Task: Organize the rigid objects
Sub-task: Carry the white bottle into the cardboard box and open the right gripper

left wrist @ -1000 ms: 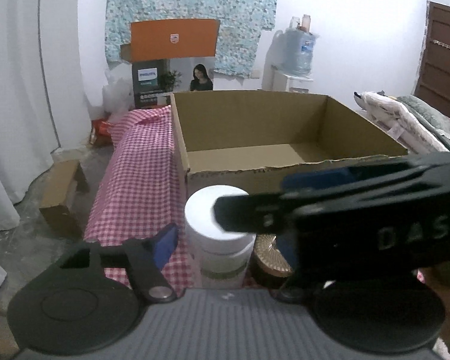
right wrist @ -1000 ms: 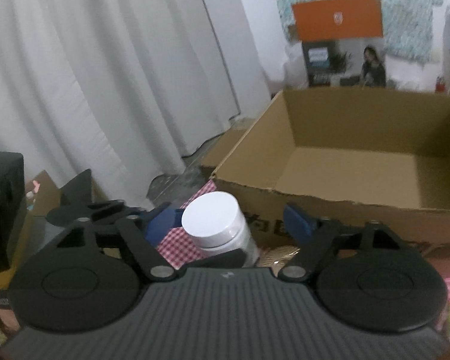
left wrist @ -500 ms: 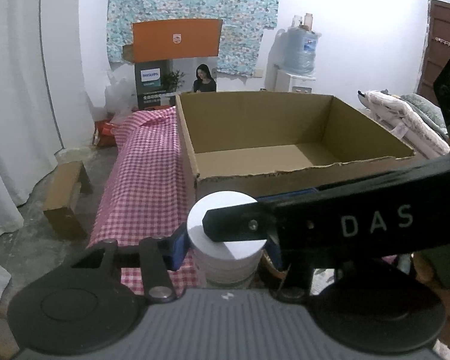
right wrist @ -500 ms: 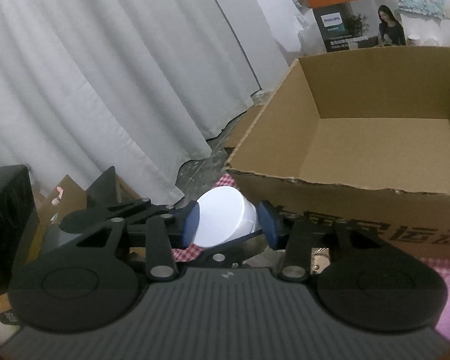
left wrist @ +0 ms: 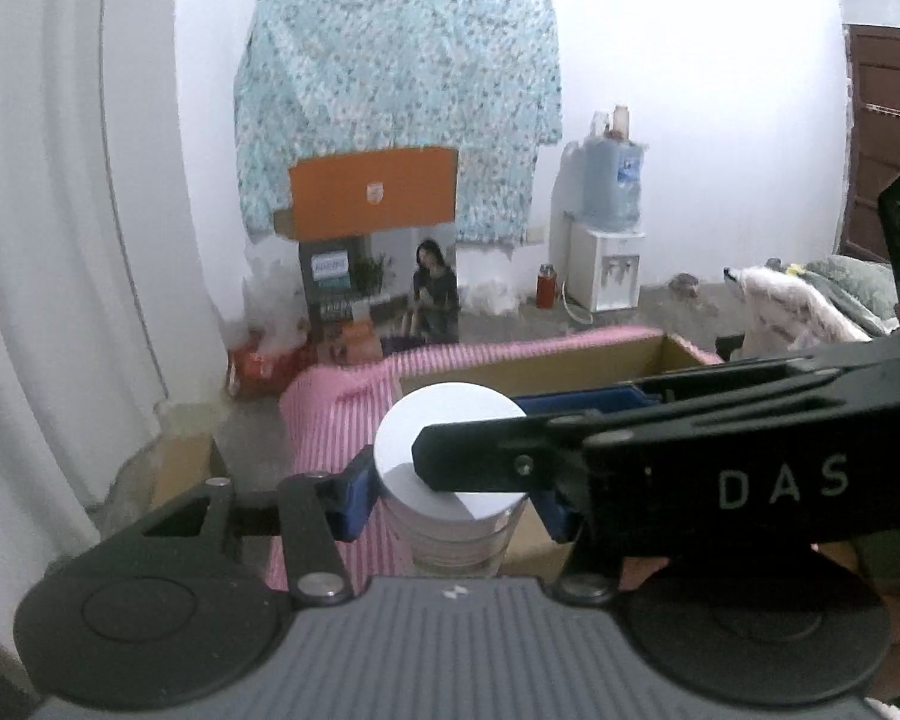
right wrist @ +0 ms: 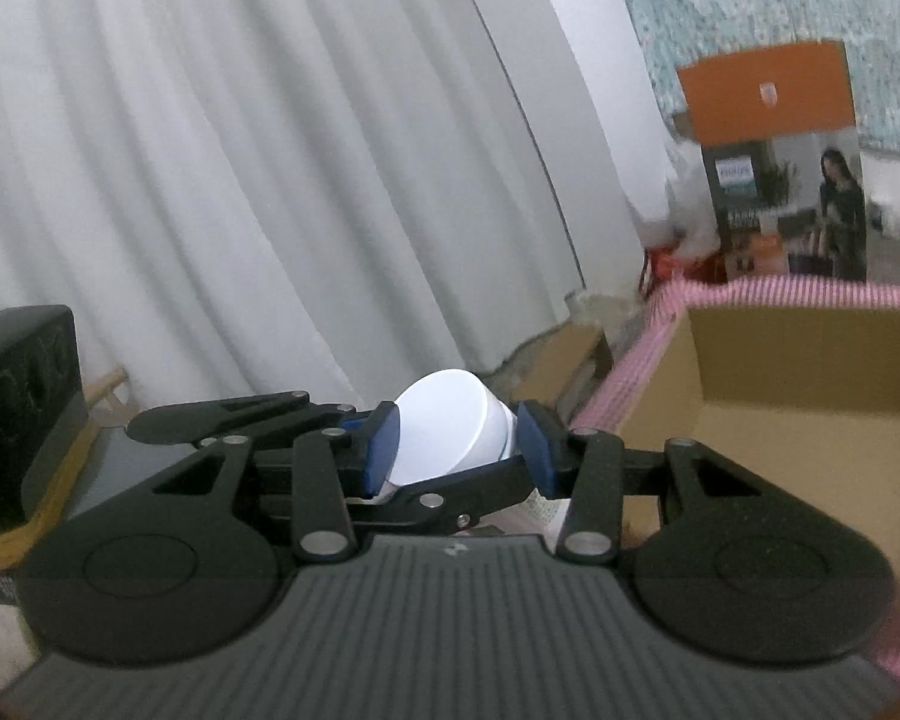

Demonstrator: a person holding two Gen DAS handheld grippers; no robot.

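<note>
Both tools have closed on the same white, round-lidded plastic jar [left wrist: 450, 468] and lifted it. A second ago it stood on the pink checked cloth of the desk [left wrist: 330, 414], against the near wall of the open brown cardboard box [right wrist: 810, 396], with both pairs of blue pads held wide around it. Now the box and cloth sit much lower in both views, and the background is blurred.

In the left wrist view, the left tool [left wrist: 450, 495] grips the jar's sides just under the lid, one blue pad pressed to each side. The right tool's black arm crosses in front of the lid from the right.

In the right wrist view, the right tool [right wrist: 459, 450] clamps the jar, which leans left, its flat lid facing the camera.

This likely means the pick-up is done, and carrying the jar over the box wall comes next.

The jar has a smooth, flat white lid and a paler ribbed body below. It hangs in the air, near the box's left corner and above the cloth.
</note>
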